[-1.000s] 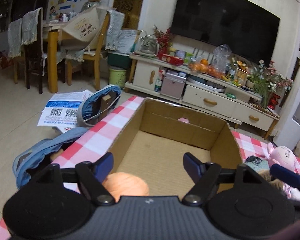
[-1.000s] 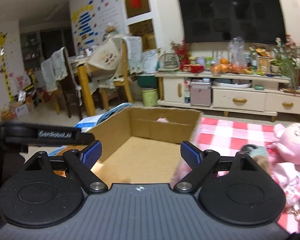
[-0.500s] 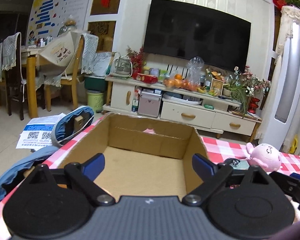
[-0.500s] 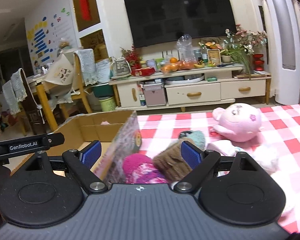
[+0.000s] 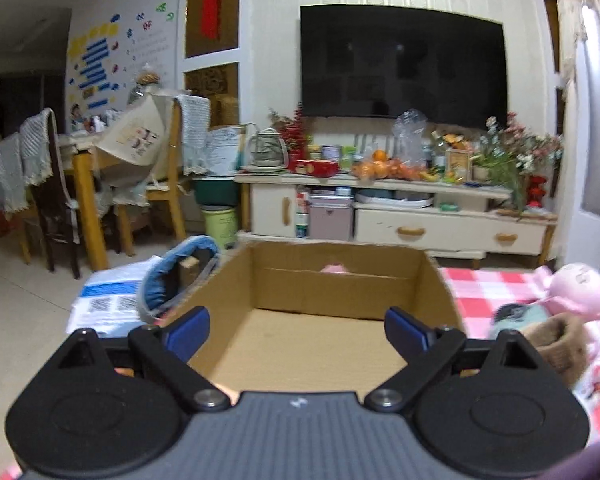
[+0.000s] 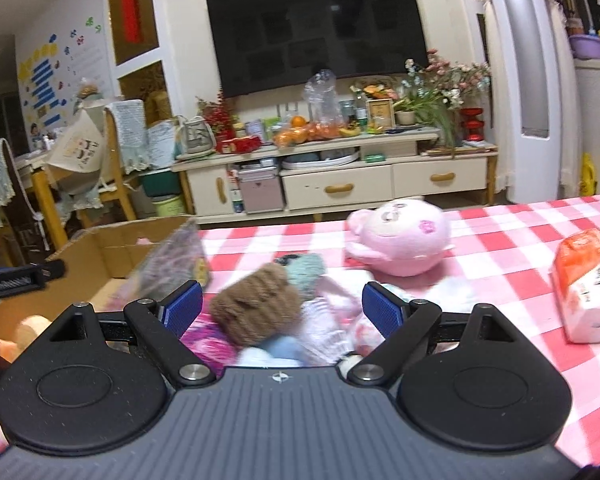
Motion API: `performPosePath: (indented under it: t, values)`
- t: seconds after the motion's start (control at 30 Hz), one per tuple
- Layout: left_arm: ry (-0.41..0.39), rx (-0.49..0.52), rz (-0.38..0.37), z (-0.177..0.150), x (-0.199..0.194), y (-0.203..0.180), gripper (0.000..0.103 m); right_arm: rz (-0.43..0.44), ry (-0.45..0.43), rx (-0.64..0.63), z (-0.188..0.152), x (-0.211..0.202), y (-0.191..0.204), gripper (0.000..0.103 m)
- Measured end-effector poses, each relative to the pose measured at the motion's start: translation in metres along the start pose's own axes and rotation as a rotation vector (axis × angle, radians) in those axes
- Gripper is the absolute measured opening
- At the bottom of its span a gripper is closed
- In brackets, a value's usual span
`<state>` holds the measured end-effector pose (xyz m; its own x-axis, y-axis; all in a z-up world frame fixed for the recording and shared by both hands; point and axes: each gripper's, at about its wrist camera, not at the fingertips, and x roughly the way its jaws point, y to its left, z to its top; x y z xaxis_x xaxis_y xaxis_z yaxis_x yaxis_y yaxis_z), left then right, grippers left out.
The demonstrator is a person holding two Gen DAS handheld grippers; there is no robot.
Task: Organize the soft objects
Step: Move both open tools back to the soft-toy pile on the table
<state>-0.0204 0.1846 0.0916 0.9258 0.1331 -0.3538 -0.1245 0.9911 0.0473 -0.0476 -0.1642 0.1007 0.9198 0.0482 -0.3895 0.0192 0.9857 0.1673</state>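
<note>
An open cardboard box (image 5: 340,284) sits at the left end of a red-and-white checked tablecloth (image 6: 500,248). My left gripper (image 5: 298,334) hangs open over the box's near edge, with nothing between its fingers. A sliver of a peach soft thing (image 6: 28,332) shows low in the box. My right gripper (image 6: 282,312) is open above a pile of soft items just right of the box. A brown knitted piece (image 6: 256,308) lies ahead between its fingers, untouched by the pads. A teal knitted piece (image 6: 306,270) and a pink plush toy (image 6: 400,240) lie behind it.
An orange-and-white tissue pack (image 6: 584,280) lies on the cloth at the right. A blue bag (image 5: 172,276) and papers (image 5: 108,300) lie on the floor left of the table. Chairs and a TV cabinet (image 5: 420,216) stand farther back.
The left jaws have spread wider, and the orange ball under them has dropped almost out of that view. The right gripper has swung right, from the box to the pile of soft toys.
</note>
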Motion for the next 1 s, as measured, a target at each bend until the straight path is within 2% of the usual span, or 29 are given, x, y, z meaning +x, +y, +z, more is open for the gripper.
performPosePath:
  t: [0.07,0.13,0.23,0.33,0.47,0.6,1.0]
  values:
    - [0.016,0.015,0.045,0.002,0.004,0.007,0.094,-0.021,0.000,-0.006,-0.002,-0.001,-0.004,0.103]
    - [0.037,-0.011,0.067,0.003,0.006,0.016,0.094,-0.039,0.003,-0.006,-0.003,-0.001,-0.008,0.103]
    - [0.058,-0.056,0.060,0.008,0.007,0.022,0.094,-0.073,0.013,0.009,-0.005,0.003,-0.015,0.103]
    - [0.032,-0.038,0.053,0.010,0.001,0.015,0.095,-0.097,0.021,0.018,-0.007,0.006,-0.021,0.103]
    - [-0.005,-0.046,-0.003,0.014,-0.009,0.001,0.095,-0.121,0.029,0.021,-0.009,0.010,-0.020,0.103]
    - [-0.025,-0.010,-0.070,0.016,-0.019,-0.024,0.096,-0.129,0.028,0.033,-0.008,0.013,-0.022,0.103]
    - [0.064,0.114,-0.284,0.004,-0.035,-0.091,0.098,-0.183,0.050,0.076,-0.015,0.013,-0.034,0.103]
